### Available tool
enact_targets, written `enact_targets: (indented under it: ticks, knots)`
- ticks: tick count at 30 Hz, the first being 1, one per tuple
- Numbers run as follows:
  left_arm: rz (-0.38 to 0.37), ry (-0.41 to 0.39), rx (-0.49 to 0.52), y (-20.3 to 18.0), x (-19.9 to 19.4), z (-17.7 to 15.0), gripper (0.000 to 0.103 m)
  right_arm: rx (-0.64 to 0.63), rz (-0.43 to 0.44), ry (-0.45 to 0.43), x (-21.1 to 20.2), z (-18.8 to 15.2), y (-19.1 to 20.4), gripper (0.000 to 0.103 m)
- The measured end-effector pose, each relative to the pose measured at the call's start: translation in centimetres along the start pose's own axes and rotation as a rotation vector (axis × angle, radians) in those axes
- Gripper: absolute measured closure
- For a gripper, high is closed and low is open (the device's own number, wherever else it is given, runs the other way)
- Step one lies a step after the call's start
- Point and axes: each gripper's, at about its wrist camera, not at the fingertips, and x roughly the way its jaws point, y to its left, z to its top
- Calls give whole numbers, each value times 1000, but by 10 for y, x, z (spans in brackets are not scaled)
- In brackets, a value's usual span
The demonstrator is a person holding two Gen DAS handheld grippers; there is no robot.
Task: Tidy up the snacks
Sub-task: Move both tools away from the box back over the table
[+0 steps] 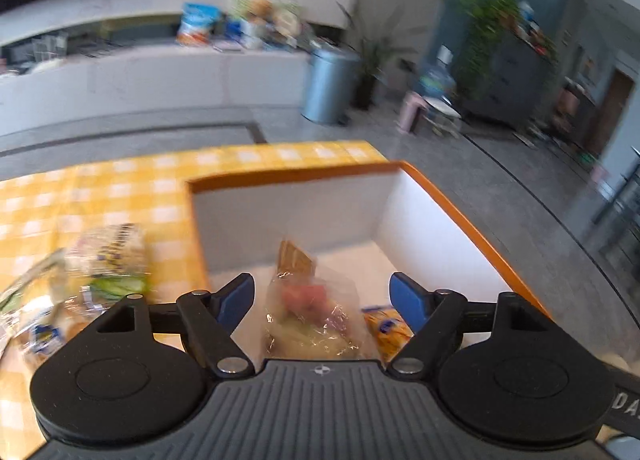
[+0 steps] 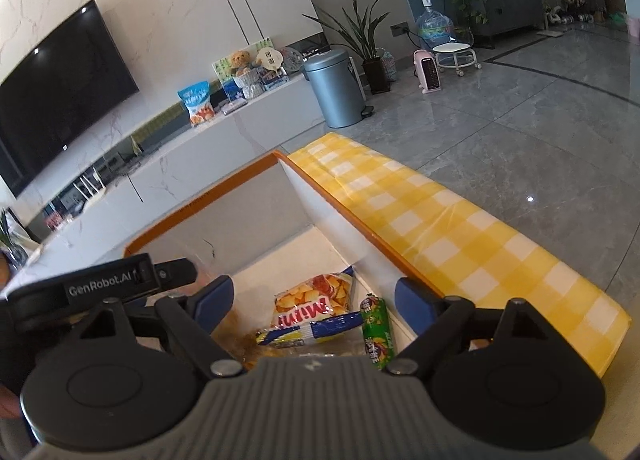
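Inside the orange-rimmed box (image 1: 472,204), a clear snack bag (image 1: 310,312) lies lengthwise away from the spread, empty left gripper (image 1: 322,300). The right gripper (image 2: 314,296), also spread, hovers over a chip bag (image 2: 312,300) and an upright green tube (image 2: 376,328).

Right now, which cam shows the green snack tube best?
Right wrist: the green snack tube lies sharp and unblocked in the box, beside the chip bag. In the left wrist view I can't find it; that frame is blurred.
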Motion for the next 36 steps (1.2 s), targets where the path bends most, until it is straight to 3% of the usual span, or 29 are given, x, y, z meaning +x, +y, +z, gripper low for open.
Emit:
enact_targets:
  ticks: [5, 12, 21, 28, 36]
  knots:
    - [-38, -34, -16, 2, -23, -12, 12, 15, 0, -10, 0, 0, 0, 17]
    - [-94, -59, -1, 0, -45, -3, 11, 25, -5, -19, -2, -1, 0, 17]
    - [-76, -79, 33, -1, -70, 8, 11, 23, 34, -109, -22, 2, 13, 17]
    - [0, -139, 30, 23, -104, 5, 11, -70, 59, -158, -32, -3, 49, 17]
    - [106, -195, 3, 67, -148, 0, 11, -206, 152, -209, -54, -17, 110, 17]
